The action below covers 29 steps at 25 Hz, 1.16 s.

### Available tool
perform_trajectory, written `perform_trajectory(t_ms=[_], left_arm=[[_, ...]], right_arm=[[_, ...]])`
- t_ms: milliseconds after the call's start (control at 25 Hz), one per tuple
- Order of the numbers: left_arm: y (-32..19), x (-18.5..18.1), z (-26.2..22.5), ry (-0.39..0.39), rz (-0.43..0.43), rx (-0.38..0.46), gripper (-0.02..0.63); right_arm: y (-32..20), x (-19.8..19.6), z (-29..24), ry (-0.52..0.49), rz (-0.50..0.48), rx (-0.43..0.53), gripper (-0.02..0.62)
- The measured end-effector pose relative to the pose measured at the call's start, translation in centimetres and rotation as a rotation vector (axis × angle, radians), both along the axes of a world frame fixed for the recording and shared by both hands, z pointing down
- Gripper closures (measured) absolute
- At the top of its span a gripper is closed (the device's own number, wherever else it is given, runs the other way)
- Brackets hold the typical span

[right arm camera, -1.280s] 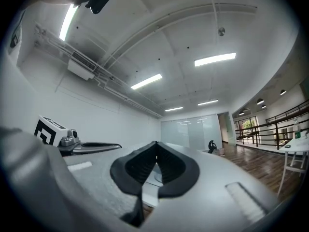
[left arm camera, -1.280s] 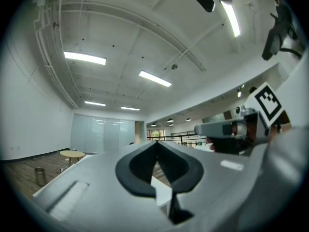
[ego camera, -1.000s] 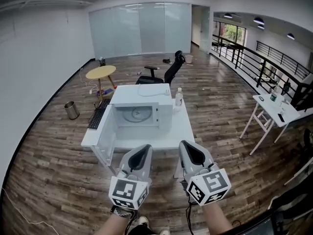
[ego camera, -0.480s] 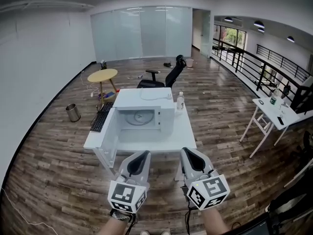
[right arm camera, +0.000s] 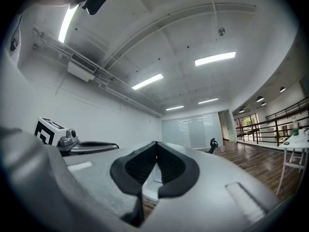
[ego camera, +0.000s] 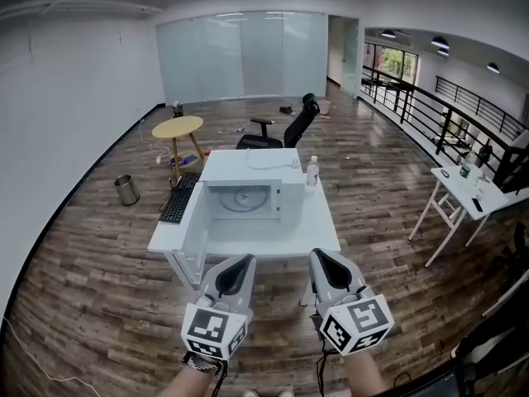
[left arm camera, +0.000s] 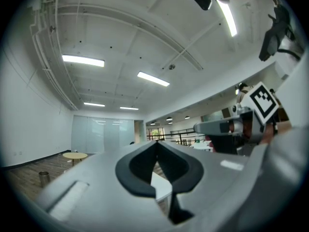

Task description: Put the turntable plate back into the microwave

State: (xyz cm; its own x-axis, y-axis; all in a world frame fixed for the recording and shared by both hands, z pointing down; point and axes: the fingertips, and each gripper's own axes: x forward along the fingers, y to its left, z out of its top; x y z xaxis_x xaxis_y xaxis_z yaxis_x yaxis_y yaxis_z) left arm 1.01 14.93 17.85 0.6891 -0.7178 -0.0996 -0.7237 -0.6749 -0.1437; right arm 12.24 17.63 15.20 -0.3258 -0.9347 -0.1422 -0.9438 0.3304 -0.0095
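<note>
Nearest the camera, the left gripper (ego camera: 245, 260), a grey two-jaw tool with a black-and-white marker cube at its back, is held out roughly level. Its dark jaws are pressed together with nothing between them. Just beside it on the right, the right gripper (ego camera: 318, 255), of the same make, is held the same way, its jaws likewise closed and empty. The two are apart from each other and touch nothing.

Straight ahead of both grippers, and well apart from their tips, stands a white rectangular table (ego camera: 324, 231) on a dark wood-plank floor (ego camera: 91, 263). On it sits a white boxy microwave oven (ego camera: 248, 172). Its door (ego camera: 194, 234) is swung open toward the left gripper's side. Inside the cavity lies what appears to be the round clear turntable plate (ego camera: 242, 198), flat on the oven floor, though it is small in this view.

Left of the oven, on the left gripper's side, a black computer keyboard (ego camera: 178, 198) lies on the table. On the right gripper's side of the oven a clear plastic water bottle (ego camera: 312, 172) stands upright.

Beyond the table is a black swivel office chair (ego camera: 291, 126), and farther left a round yellow wooden side table (ego camera: 178, 126) and a small metal waste bin (ego camera: 126, 189). Far off to the right stands a white trestle table (ego camera: 463, 190) near a black metal railing (ego camera: 413, 106). A frosted glass partition wall (ego camera: 240, 52) closes the room's far end.
</note>
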Motion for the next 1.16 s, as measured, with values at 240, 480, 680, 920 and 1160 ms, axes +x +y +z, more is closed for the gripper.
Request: perform_trajectory(t_ms=[240, 480, 680, 920, 1160], left_arm=[[-0.4, -0.3, 0.3, -0.003, 0.008, 0.0, 0.601], [-0.8, -0.7, -0.2, -0.004, 0.005, 0.01, 0.601], [-0.7, -0.5, -0.6, -0.003, 0.004, 0.026, 0.601], [-0.7, -0.2, -0.9, 0.01, -0.002, 0.031, 0.601], [-0.8, -0.4, -1.1, 0.023, -0.005, 0.034, 0.601]], right_arm=[[-0.6, -1.2, 0.1, 0.019, -0.007, -0.011, 0.594], [-1.1, -1.9, -0.2, 0.025, -0.007, -0.012, 0.594], [-1.1, -2.2, -0.2, 0.031, -0.014, -0.011, 0.594], [-1.3, -1.7, 0.3, 0.045, 0.003, -0.028, 0.594], [-1.4, -1.8, 0.5, 0.048, 0.005, -0.032, 0.594]])
